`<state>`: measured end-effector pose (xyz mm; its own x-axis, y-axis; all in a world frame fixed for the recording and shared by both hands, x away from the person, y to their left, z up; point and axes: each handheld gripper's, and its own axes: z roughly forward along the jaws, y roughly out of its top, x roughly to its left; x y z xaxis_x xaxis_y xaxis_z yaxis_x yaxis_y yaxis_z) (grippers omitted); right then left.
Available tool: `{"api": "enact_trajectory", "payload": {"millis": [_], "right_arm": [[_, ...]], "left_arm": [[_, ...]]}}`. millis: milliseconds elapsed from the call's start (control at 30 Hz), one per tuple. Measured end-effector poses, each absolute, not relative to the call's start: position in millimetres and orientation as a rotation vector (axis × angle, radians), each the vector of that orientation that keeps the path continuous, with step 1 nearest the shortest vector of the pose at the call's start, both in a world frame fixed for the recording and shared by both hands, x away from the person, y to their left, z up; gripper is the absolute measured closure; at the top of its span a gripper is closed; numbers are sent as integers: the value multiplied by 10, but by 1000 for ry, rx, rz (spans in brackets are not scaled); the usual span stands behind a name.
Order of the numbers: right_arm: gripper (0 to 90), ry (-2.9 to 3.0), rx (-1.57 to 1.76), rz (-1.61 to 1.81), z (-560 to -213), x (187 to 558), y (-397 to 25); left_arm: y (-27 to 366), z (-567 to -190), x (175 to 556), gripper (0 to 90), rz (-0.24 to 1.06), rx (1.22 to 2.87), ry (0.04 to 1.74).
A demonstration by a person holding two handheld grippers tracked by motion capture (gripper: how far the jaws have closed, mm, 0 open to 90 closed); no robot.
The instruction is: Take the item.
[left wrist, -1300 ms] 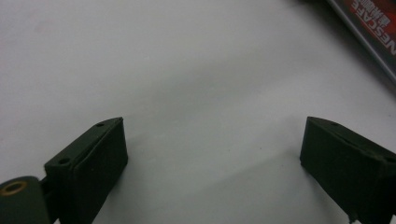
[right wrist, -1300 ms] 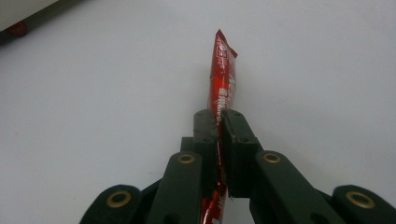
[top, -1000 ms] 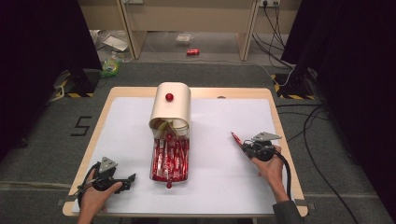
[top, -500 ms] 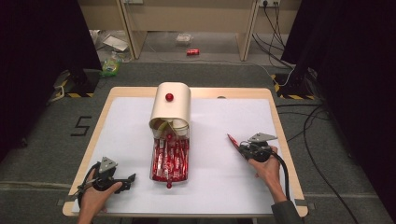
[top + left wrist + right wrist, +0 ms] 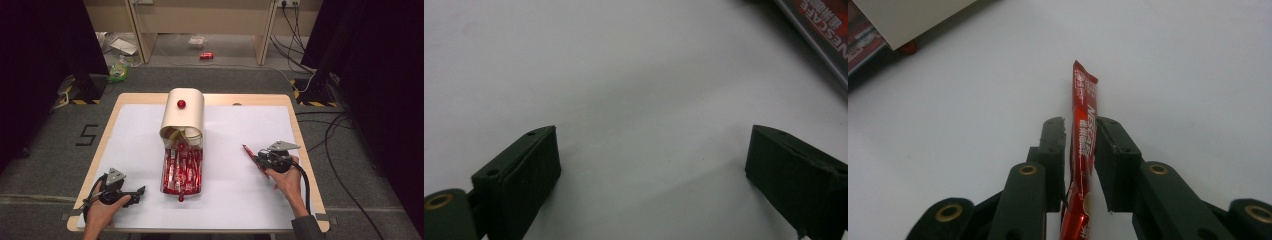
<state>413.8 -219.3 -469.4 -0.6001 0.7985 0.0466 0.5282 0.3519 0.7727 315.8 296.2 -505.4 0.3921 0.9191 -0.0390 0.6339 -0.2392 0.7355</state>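
Right now I have my right gripper at the right side of the tabletop, its jaws pinching a red coffee stick sachet. From my right gripper view the sachet runs lengthwise between the two black pads, its far end sticking out past the tips over the white surface, its near end passing back under the linkage. From my high view the sachet points toward the far left, just off the gripper's front.

My left gripper sits at the near left corner of the tabletop, held in my left hand. Its jaws stand spread wide with bare white surface between them, as my left gripper view shows; nothing is held.

Between the two grippers, at the middle of the tabletop, a clear tray full of red sachets lies lengthwise, its far end under a cream rounded box with a red knob on top. The tray's corner shows at the upper right of my left gripper view.
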Motion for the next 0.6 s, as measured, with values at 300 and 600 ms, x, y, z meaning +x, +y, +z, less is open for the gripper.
{"api": "enact_trajectory", "payload": {"millis": [300,600], "right_arm": [[650,2266,1159,1136,-4630,4109,-2153],[512,2234,1172,1185,-4569,4077,-2101]], "left_arm": [[2962,-5054,3158,66,537,1972,1327],[2962,-5055,3158,66,536,1972,1327]]}}
